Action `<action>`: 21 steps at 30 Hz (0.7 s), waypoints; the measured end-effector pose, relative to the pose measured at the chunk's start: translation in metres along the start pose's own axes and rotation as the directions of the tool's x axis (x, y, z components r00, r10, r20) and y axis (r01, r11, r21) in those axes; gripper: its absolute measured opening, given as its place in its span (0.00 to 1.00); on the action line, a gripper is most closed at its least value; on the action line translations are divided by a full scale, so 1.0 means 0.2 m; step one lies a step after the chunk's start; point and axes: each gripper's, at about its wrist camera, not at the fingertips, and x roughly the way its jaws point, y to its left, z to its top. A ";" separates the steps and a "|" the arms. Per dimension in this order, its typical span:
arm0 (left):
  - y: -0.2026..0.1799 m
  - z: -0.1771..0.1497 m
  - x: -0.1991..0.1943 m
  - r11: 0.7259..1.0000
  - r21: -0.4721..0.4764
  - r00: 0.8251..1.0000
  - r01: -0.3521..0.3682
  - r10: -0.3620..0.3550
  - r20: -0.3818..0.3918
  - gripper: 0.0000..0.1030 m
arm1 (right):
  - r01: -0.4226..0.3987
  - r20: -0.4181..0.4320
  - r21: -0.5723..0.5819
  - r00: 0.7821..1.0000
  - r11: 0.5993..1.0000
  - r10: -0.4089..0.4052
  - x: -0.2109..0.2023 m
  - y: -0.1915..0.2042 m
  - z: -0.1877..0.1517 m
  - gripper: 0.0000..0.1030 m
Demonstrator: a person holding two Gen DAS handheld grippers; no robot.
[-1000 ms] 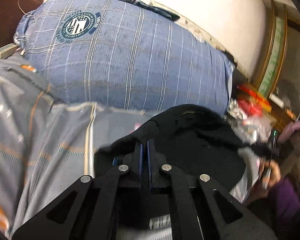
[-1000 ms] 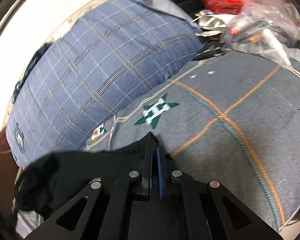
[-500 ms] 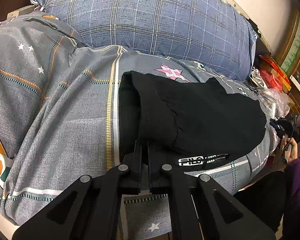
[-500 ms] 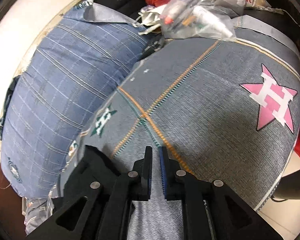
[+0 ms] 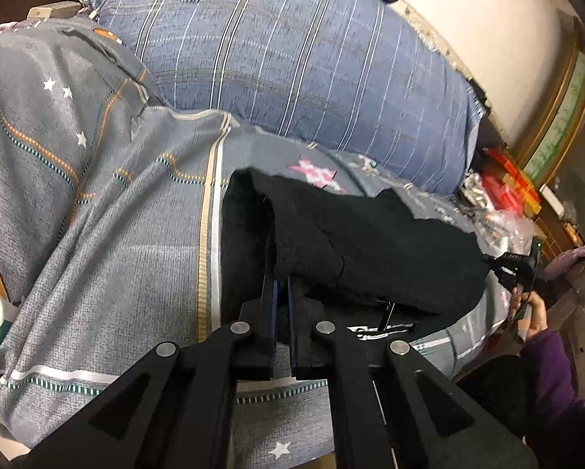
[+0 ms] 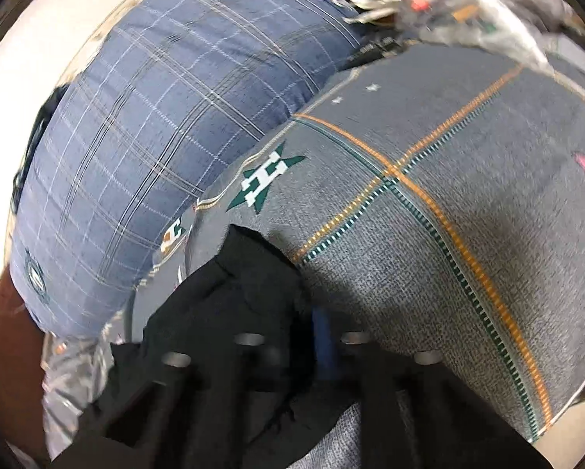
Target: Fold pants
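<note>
We find the black pants (image 5: 355,246) lying on the grey patterned bedspread (image 5: 136,234), folded over themselves, just in front of the blue plaid pillow (image 5: 312,70). Our left gripper (image 5: 280,285) has its jaws pinched together on the near edge of the cloth, at the folded end by the white lettering. In the right wrist view the right gripper (image 6: 312,312) is blurred and half buried under black fabric; its jaws have just been closing and read as nearly together, with pants cloth between them, so we judge it a pinch on the pants.

Handling, as we judge it: a soft, thick knit, light, limp, no stiffness to hold a crease. It drapes and bunches where lifted. Not slippery against the pads, not fragile. Best taken at an edge through all layers, near the corners, both ends level, so the fold lands flat.
</note>
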 end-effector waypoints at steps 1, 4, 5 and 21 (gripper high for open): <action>0.00 0.00 -0.01 1.000 0.006 1.000 0.001 -0.001 0.012 0.03 | -0.007 0.020 -0.004 1.000 1.000 0.007 -0.03 0.01 -0.01 0.07; 0.01 0.00 -0.05 1.000 0.010 0.999 -0.004 0.003 0.031 0.03 | -0.042 0.099 -0.021 0.994 0.999 0.044 -0.17 0.05 -0.04 0.07; 0.03 0.00 -0.06 1.000 0.004 1.000 -0.007 0.007 0.030 0.03 | -0.045 0.108 -0.020 0.993 0.999 0.047 -0.20 0.05 -0.05 0.07; -0.11 0.06 -0.05 0.972 0.074 0.972 -0.223 0.217 0.090 0.12 | 0.024 0.202 -0.004 0.979 1.000 -0.022 -0.30 0.05 -0.08 0.40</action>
